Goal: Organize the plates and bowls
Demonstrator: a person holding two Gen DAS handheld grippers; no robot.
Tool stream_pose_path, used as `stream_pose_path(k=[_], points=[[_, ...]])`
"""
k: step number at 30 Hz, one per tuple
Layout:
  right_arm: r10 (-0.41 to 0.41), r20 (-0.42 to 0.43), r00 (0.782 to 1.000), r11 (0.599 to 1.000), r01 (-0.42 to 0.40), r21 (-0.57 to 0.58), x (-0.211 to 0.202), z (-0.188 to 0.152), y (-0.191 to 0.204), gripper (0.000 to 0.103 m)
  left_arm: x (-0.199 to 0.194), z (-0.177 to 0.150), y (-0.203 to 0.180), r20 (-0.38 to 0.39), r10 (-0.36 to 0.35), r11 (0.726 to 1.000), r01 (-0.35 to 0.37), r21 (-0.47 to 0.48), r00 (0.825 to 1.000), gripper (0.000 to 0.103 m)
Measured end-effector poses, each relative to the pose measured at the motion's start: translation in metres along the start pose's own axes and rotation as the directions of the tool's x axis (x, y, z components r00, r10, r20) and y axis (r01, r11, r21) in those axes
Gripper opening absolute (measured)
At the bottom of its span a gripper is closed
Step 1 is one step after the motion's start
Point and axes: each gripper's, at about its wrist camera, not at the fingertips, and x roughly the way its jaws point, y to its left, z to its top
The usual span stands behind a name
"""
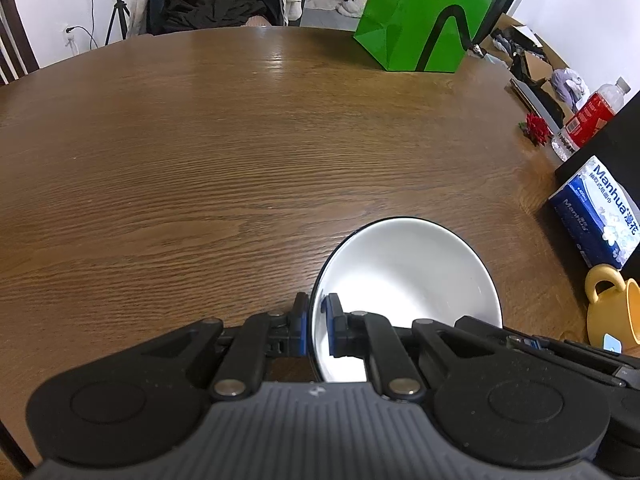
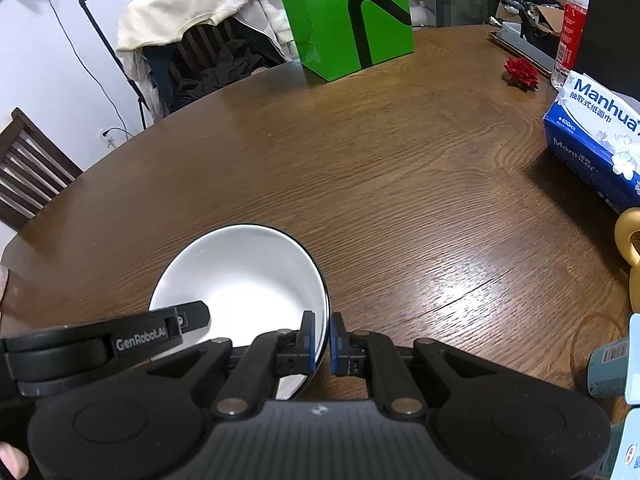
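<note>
Both claws hold one white bowl (image 1: 404, 284) with a thin dark rim. The left claw (image 1: 318, 326) is clamped on the bowl's left rim, one blue pad inside and one outside. The right claw (image 2: 323, 342) is clamped on the bowl's right rim in the same way.

In the left view the bowl sits at about 5 o'clock, just past the claw. In the right view it sits at about 7 o'clock. The brown wooden bench (image 1: 240, 152) lies under the bowl. The pictures do not show whether the bowl touches the bench.

In the right view the left claw's black arm reaches over the bowl's near left side, at 8 o'clock.

A green bag (image 1: 424, 16) stands at 1 o'clock, at the far edge of the bench. A blue tissue box (image 1: 596, 212) lies at 3 o'clock. A yellow mug (image 1: 612, 308) is at 4 o'clock, near the box. A red flower (image 2: 520, 74) lies at 2 o'clock, and a bottle (image 1: 588, 118) with a red label is near it.
</note>
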Motion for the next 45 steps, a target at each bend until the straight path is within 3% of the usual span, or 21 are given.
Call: stream_pose_path(k=[45], points=[[0.069, 0.043, 0.997, 0.99, -0.063, -0.13, -0.07, -0.068, 0.115, 0.007, -0.116, -0.061, 0.102, 0.079, 0.054, 0.995, -0.046, -0.093, 0.995, 0.009]])
